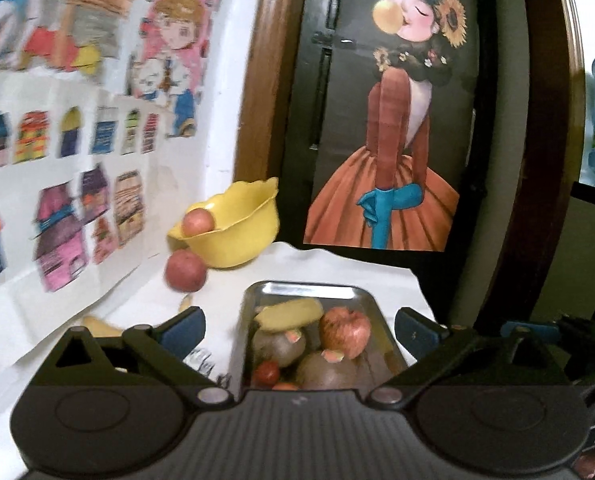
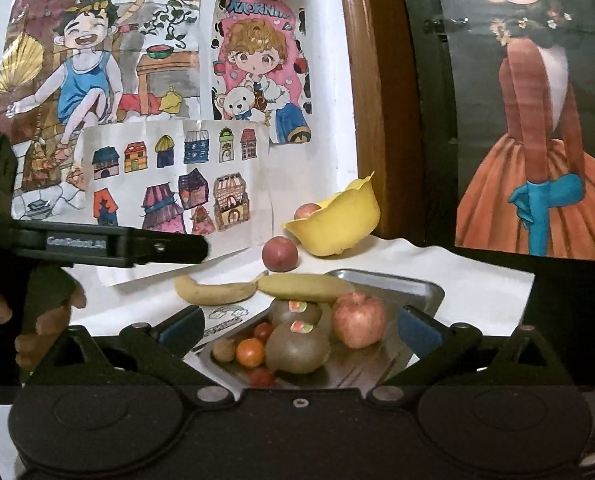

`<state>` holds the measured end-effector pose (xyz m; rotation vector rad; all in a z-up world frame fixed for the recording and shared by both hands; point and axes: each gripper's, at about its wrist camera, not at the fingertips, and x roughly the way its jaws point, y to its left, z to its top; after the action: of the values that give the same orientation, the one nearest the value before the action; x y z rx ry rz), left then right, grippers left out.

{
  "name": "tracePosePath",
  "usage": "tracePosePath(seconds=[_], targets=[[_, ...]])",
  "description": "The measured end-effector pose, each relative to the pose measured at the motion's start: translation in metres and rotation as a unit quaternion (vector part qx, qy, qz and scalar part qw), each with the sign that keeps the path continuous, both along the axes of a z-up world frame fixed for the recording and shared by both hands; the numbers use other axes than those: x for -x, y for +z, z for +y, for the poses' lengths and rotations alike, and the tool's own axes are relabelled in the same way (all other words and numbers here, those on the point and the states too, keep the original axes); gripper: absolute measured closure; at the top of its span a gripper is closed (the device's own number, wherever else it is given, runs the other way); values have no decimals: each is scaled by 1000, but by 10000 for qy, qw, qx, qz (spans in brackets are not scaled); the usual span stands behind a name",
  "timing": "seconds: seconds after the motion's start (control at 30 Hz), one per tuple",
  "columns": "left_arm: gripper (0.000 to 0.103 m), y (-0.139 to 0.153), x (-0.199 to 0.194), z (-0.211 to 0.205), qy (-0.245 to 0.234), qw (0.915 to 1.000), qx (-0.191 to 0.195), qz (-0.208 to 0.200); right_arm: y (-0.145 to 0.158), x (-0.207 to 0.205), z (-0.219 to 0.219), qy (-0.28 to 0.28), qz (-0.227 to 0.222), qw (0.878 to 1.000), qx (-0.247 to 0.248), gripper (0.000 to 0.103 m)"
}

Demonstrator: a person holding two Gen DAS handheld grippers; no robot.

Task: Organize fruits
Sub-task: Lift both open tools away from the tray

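Left wrist view. Left claw: spread wide, holding nothing, low centre of frame, straddling the metal tray. Tray holds a red apple, two kiwis and small tomatoes; a banana lies across its far end. Yellow bowl, tipped, mid-left, one apple at its rim; a loose apple on the white-covered bench just below.

Right wrist view. Right claw: wide open, empty, over the tray. Second banana on the bench, left of tray. A hand at left edge grips the other tool.

Handling, as judged: close squarely on one fruit, clear of neighbours; grip gently.

Writing: "MORNIN…" on the pink poster, upper centre; kiwi stickers illegible.
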<state>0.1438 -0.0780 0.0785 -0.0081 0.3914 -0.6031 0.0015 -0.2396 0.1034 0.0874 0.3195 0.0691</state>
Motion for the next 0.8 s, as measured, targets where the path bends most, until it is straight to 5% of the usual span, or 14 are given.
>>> tracePosePath(seconds=[0.37, 0.8], targets=[[0, -55, 44, 74, 1006, 9946, 155, 198, -27, 37, 39, -535, -31, 9977, -403, 1], [0, -87, 98, 108, 1651, 9855, 305, 256, -60, 41, 79, -999, 573, 9933, 24, 1]])
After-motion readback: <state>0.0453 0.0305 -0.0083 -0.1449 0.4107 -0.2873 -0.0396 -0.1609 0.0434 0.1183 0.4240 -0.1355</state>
